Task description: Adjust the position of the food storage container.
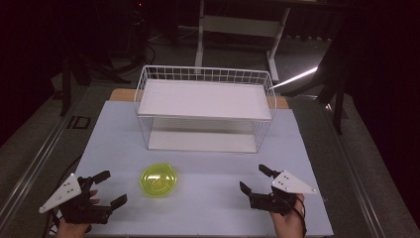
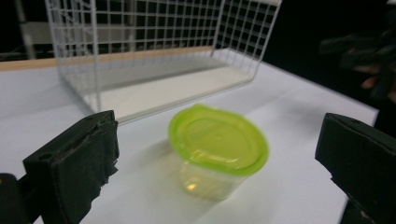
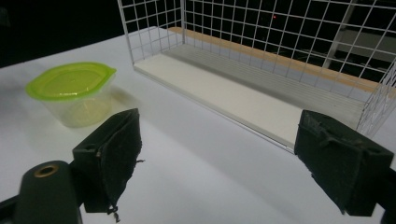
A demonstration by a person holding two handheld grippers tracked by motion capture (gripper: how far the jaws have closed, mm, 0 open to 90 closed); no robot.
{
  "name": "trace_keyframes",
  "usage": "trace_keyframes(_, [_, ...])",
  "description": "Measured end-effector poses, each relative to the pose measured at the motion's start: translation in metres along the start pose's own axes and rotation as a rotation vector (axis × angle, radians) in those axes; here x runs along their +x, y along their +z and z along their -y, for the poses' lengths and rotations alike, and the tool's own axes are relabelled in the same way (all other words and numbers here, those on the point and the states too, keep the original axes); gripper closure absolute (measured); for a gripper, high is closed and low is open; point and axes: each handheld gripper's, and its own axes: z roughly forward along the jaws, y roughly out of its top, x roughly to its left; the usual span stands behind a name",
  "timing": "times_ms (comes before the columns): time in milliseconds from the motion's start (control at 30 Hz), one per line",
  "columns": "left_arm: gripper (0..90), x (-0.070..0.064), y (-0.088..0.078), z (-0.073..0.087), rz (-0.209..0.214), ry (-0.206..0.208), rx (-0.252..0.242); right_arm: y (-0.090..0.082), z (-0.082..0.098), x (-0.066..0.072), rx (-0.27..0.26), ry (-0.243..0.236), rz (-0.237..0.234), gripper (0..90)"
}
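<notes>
A small clear plastic tub with a lime-green lid [image 1: 159,180] [image 2: 217,145] [image 3: 74,89] stands upright on the white table, in front of a white wire rack [image 1: 204,105] [image 2: 154,51] [image 3: 261,56] with two white shelves. My left gripper [image 1: 110,188] [image 2: 219,154] rests at the table's front left, open, its jaws wide apart and aimed at the tub, which lies a short way ahead of them. At the front right sits my right gripper [image 1: 256,179] [image 3: 219,154], also open with nothing between its jaws. It points toward the rack's lower shelf.
The white tabletop [image 1: 208,163] ends close behind both hands at the front. A wooden strip [image 1: 121,94] runs behind the rack. Dark floor, a desk frame [image 1: 237,29] and chair legs lie beyond the table.
</notes>
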Motion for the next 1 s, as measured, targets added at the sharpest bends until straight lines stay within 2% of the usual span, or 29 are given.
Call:
trace_keyframes(100, [0.4, -0.002, 0.001, -0.001, 0.003, 0.008, 0.006, -0.001, -0.002, 0.003, 0.009, -0.002, 0.001, 14.5])
trace_keyframes(267, [0.4, -0.008, 0.000, -0.008, 0.002, 0.042, 0.003, -0.004, -0.005, 0.005, -0.012, 0.001, 0.000, 14.4])
trace_keyframes(367, [0.4, -0.010, -0.001, -0.011, 0.003, 0.047, -0.026, -0.006, -0.007, 0.006, -0.021, -0.002, 0.004, 14.4])
trace_keyframes(433, [0.4, -0.013, -0.003, -0.015, -0.029, 0.084, -0.026, -0.007, -0.008, 0.007, -0.027, -0.001, 0.000, 14.3])
trace_keyframes(500, [0.4, -0.014, -0.003, -0.018, -0.040, 0.090, -0.012, -0.007, -0.009, 0.008, -0.028, -0.001, -0.005, 14.3])
trace_keyframes(567, [0.4, -0.013, -0.003, -0.021, -0.047, 0.080, -0.012, -0.007, -0.009, 0.009, -0.024, 0.001, -0.009, 14.3])
trace_keyframes(733, [0.4, -0.009, 0.001, -0.027, -0.028, -0.022, 0.019, -0.007, -0.011, 0.013, -0.028, -0.005, -0.021, 14.3])
trace_keyframes(800, [0.5, -0.007, 0.002, -0.029, -0.029, -0.044, 0.018, -0.007, -0.010, 0.013, -0.026, -0.004, -0.025, 14.3])
trace_keyframes(900, [0.4, -0.006, 0.006, -0.035, -0.071, -0.021, 0.059, -0.006, -0.009, 0.014, -0.017, 0.004, -0.035, 14.3])
trace_keyframes(933, [0.4, -0.005, 0.009, -0.037, -0.074, -0.017, 0.090, -0.006, -0.008, 0.014, -0.015, 0.006, -0.037, 14.3])
trace_keyframes(1000, [0.4, -0.003, 0.012, -0.038, -0.065, -0.022, 0.107, -0.005, -0.009, 0.014, -0.015, 0.011, -0.043, 14.3])
